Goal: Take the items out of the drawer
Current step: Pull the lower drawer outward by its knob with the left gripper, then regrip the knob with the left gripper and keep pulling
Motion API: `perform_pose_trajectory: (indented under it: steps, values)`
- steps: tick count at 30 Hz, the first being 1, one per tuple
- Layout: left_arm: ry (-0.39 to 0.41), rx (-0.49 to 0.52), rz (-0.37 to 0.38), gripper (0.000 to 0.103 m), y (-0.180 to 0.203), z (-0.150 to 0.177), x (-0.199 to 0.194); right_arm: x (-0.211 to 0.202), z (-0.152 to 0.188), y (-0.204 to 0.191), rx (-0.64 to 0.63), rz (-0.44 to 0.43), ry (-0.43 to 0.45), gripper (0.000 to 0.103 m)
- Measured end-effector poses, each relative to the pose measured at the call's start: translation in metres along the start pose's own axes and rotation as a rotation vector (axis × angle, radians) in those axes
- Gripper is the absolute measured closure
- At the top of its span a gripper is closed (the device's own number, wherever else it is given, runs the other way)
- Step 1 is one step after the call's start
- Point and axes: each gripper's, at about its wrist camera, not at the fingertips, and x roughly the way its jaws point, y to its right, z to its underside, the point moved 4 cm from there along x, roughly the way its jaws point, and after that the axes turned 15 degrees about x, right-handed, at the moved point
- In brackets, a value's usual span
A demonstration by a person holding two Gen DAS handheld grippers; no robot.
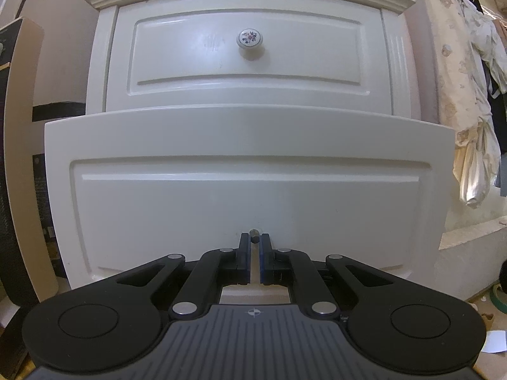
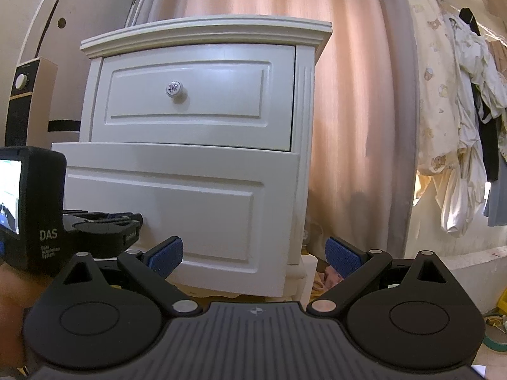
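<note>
A white nightstand has a shut upper drawer (image 1: 250,60) with a flowered knob (image 1: 250,39). Its lower drawer (image 1: 247,190) stands pulled out a little, and its inside is hidden from both views. A small metal stud (image 1: 253,231) sticks out of the lower drawer's front where a knob would sit, and my left gripper (image 1: 254,238) is shut on it. In the right wrist view the left gripper (image 2: 104,221) sits against the lower drawer (image 2: 177,196) front at the left. My right gripper (image 2: 253,250) hangs open in front of the nightstand's right corner, holding nothing.
A pink curtain (image 2: 355,110) hangs behind and to the right of the nightstand. Clothes (image 2: 453,133) hang at the far right. A tall dark and beige appliance (image 2: 25,104) stands left of the nightstand. Small clutter lies on the floor at the lower right (image 1: 497,297).
</note>
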Motion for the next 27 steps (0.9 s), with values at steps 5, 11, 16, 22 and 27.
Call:
perform_pose_trajectory:
  steps: [5,11,16,22,27]
  values:
    - [0.008,0.011,0.008,0.103,0.001,0.001,-0.017,-0.009,0.000,-0.003,-0.002,-0.004,0.006,0.000]
    - [0.009,0.006,0.026,0.103,0.000,0.000,-0.031,-0.019,0.000,-0.006,0.004,-0.010,0.014,0.000]
    - [0.014,0.010,0.022,0.103,0.001,-0.001,-0.037,-0.026,-0.001,-0.008,0.003,-0.012,0.024,0.000]
    - [-0.006,0.004,0.020,0.103,-0.004,-0.003,-0.018,-0.027,-0.002,-0.008,0.000,-0.011,0.027,0.000]
    - [-0.017,0.025,0.014,0.089,-0.002,-0.006,-0.004,-0.022,0.000,-0.005,0.000,-0.002,0.014,0.000]
